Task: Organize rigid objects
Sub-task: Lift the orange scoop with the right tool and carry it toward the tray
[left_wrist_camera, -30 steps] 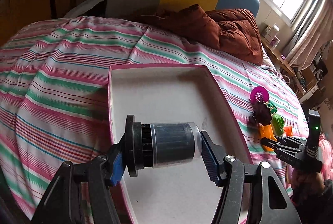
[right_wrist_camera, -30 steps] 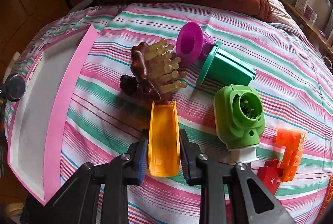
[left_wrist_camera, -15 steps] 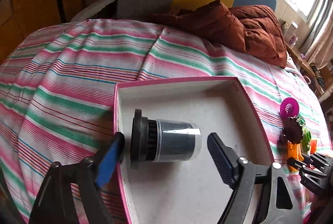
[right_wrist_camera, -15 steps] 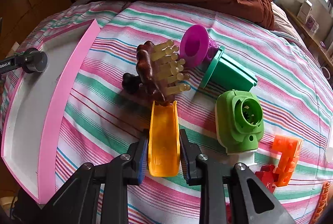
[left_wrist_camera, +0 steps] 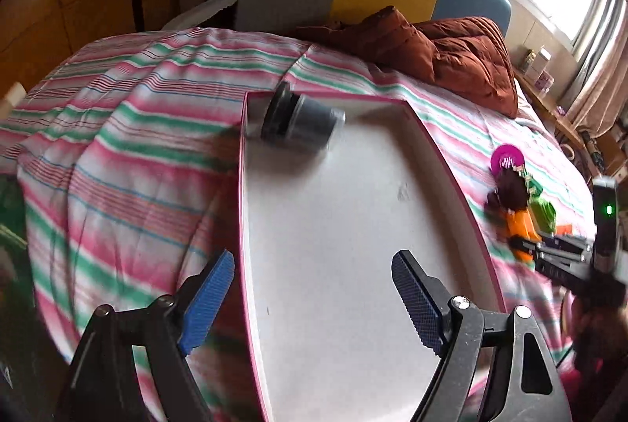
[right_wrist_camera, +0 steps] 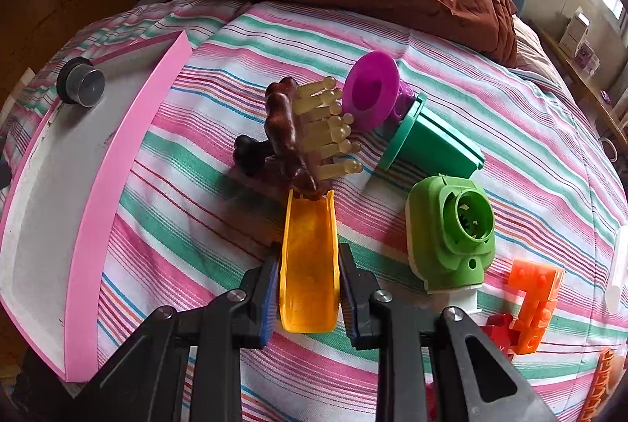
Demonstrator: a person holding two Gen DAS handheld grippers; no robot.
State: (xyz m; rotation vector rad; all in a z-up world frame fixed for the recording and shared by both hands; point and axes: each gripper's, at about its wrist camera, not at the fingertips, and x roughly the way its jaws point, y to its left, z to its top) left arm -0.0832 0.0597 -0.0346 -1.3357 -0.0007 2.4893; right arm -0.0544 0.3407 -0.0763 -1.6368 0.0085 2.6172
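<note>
On the striped bed: a pink-edged box lies beside a heap of toys
Black canister: on its side in the box's far corner, blurred in the left view
Left gripper: jaws have just been opening and now stand wide with nothing between them, over the box's near end; one pad hangs just outside the box wall
Right gripper: clamped on the orange scoop, pads pressing both long sides
Scoop's place: flat on the bedspread, its far end touching the brown brush
Step in hand, judged: lifting the scoop clear and carrying it to the box
Doing it well: raise straight up first so the brush does not drag along; keep the grip firm; cross above the pink wall, then let go low over bare floor
Poses: both grippers tilt steeply downward; the left one should leave room above the box
</note>
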